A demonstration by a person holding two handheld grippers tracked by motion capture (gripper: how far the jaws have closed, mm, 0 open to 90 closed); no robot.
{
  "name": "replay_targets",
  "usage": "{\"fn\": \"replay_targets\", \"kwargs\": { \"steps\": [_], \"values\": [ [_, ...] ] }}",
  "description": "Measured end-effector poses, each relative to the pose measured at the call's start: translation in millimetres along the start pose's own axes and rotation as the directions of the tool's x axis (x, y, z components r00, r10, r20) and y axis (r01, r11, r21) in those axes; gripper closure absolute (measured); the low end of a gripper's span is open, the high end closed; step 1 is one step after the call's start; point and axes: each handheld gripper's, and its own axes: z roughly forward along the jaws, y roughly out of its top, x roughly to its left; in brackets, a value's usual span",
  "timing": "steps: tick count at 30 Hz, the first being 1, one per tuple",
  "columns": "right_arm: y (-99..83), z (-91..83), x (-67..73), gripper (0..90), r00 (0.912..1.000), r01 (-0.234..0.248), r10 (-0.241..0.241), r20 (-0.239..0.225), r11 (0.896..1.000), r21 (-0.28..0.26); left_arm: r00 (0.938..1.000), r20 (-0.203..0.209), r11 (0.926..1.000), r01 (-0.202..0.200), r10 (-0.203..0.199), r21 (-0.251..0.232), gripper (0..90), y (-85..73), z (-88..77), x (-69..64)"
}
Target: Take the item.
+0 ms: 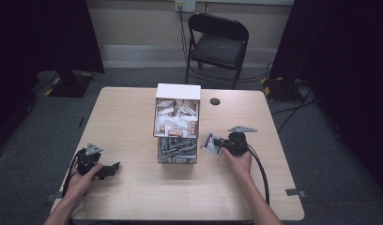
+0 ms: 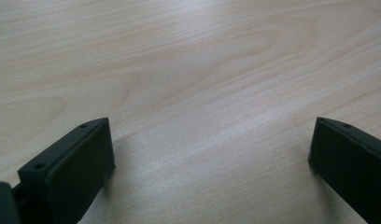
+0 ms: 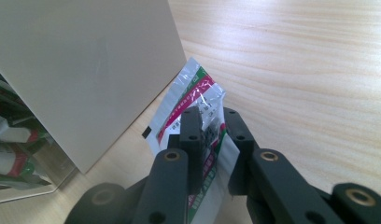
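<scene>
Wooden table (image 1: 133, 197), bare across its near half and along the 9 o'clock side; much free top between the two hands. Clear two-tier box (image 1: 177, 124) standing mid-table, white top edge at 12 o'clock, packets stacked in both tiers. Small dark disc (image 1: 215, 101) just beyond the box at about 1 o'clock. Folding chair (image 1: 218, 44) behind the far edge.

Left gripper (image 1: 113, 168) resting near the 8 o'clock corner, well apart from the box, jaws spread wide over bare wood, nothing between them.

Right gripper (image 1: 217, 143) at 4 o'clock of the box, clamped on a sachet (image 3: 193, 100). Sachet flat, glossy, clear-edged with white face, red and green bands, small print too fine to read. Top corner just beside the box's pale side wall; touching or not, cannot tell.
</scene>
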Motion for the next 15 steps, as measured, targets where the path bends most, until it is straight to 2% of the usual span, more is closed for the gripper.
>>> {"fn": "replay_targets", "kwargs": {
  "steps": [15],
  "values": [
    [-5.7, 9.1, -6.2, 76.3, 0.9997, -0.02, 0.02, 0.014, 0.999, 0.026, 1.0, 0.0, 1.0, 0.001, -0.001, 0.0, 0.0, 0.0, 0.0, 0.0]
  ]
}}
